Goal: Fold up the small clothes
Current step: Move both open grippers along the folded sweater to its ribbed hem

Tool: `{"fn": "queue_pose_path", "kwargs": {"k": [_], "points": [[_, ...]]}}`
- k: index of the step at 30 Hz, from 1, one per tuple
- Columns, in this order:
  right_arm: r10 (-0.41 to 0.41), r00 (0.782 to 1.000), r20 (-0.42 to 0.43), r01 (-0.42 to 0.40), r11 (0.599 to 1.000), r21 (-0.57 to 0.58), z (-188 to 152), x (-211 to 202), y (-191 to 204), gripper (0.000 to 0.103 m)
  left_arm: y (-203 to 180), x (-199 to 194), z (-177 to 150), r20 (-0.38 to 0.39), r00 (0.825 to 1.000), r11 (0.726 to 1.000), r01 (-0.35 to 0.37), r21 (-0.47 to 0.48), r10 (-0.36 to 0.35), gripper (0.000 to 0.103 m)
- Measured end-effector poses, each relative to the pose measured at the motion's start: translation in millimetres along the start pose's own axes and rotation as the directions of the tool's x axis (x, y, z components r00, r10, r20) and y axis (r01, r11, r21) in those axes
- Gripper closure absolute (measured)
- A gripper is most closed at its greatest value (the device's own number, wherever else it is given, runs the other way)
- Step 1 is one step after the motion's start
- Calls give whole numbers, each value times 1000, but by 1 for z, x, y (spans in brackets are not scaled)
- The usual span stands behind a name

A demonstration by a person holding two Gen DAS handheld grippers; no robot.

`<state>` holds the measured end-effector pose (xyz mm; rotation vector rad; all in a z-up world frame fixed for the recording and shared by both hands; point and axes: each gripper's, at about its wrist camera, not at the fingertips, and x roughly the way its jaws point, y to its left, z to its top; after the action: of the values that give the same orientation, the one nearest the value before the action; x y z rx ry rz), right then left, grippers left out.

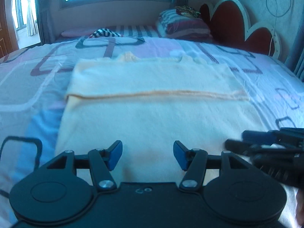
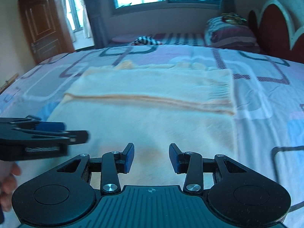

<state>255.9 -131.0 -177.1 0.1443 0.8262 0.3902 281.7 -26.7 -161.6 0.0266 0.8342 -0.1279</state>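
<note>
Cream garment lies folded on bed; left gripper and right gripper both released.

The black plastic body of the left gripper bears a faint handwritten mark, seemingly "60", near its front edge. Nothing else can be read.

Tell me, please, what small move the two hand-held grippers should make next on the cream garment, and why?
Probably lower both to the garment's near edge and pinch it. The cream garment lies flat on the bed with one fold already laid across it, and the left hand-held gripper and right hand-held gripper both stand open and empty above its near part, so another fold seems due.
</note>
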Motion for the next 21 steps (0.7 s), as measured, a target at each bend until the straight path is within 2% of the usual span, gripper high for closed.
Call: {"fn": "queue_pose_path", "kwargs": {"k": [4,9,14,18,21], "points": [[-6,999,-46,5,999,-31,-12,6,12,63,10,0,-16,-31,999,998,-44,-35,43,46],[-70,996,-48,67,996,-63,-36,-9,-7,63,33,-23,-41,-40,996,995,-81,-52,79,45],[-129,991,-48,127,991,-37,-55,-35,-26,63,50,-44,-60,-50,993,992,-112,-60,109,42],[-182,983,-37,180,983,-44,-66,-52,-19,63,54,-61,-69,-54,993,992,-111,-63,108,45],[-134,991,6,134,990,-39,-69,-69,6,63,45,-80,-74,-15,998,997,-58,-43,57,44]]}}
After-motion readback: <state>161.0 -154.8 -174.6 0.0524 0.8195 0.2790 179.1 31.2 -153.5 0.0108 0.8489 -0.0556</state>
